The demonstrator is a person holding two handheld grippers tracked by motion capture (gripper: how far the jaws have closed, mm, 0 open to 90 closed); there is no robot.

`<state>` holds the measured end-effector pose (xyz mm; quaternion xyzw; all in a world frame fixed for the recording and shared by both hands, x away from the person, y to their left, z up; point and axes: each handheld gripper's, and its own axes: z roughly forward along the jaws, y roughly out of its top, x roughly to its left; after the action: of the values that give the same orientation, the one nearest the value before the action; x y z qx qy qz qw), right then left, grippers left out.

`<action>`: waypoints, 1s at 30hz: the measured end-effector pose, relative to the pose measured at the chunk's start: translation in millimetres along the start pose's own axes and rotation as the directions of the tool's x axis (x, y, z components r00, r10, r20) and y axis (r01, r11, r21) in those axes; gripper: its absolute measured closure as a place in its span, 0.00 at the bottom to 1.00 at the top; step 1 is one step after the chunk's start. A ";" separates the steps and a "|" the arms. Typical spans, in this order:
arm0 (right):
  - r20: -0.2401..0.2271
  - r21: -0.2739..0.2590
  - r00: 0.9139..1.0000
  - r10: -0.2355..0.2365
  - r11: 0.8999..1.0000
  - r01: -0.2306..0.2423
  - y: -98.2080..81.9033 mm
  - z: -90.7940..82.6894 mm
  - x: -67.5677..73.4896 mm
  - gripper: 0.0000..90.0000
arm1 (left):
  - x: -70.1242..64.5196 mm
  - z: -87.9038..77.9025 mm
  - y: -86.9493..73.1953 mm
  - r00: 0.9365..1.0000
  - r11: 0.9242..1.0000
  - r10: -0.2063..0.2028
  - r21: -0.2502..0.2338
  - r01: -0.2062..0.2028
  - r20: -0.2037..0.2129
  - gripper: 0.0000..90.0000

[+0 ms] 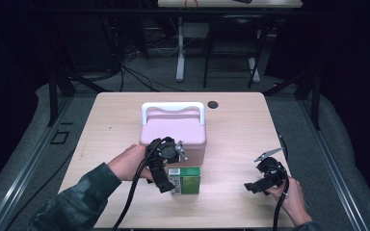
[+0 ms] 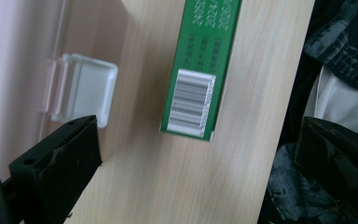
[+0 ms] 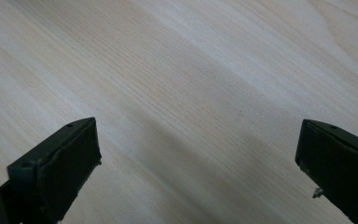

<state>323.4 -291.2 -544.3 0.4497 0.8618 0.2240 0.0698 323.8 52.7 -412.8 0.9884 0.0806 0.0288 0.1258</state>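
On the pale wooden table point(image 1: 231, 120), a green carton point(image 1: 187, 180) is left lying just before the pink lidded box point(image 1: 173, 131), the wide-open left gripper point(image 1: 166, 185) held over it for grasping, the right gripper point(image 1: 256, 185) kept open aside.

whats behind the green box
The pink lidded case with a white handle stands right behind the green box. The left gripper covers the box's left end.
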 end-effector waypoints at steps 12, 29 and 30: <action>-0.002 0.010 1.000 -0.015 1.000 0.015 -0.1 1.1 1.0 0.00 | -2.3 10.6 28.6 0.998 0.996 0.066 0.063 -0.066 0.012 0.00; -0.016 0.030 1.000 -0.021 0.999 0.021 -0.8 4.4 0.6 0.00 | 0.0 26.9 43.7 0.995 0.988 0.091 0.117 -0.096 0.045 0.36; -0.018 0.031 1.000 -0.020 0.999 0.021 -0.8 4.6 0.7 0.00 | 0.0 27.6 44.7 0.995 0.987 0.088 0.128 -0.094 0.051 0.39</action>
<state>323.9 -289.6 -548.7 0.4400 0.8703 0.2137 0.0572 332.7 3.2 -428.2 0.9975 0.0345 0.0067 0.0612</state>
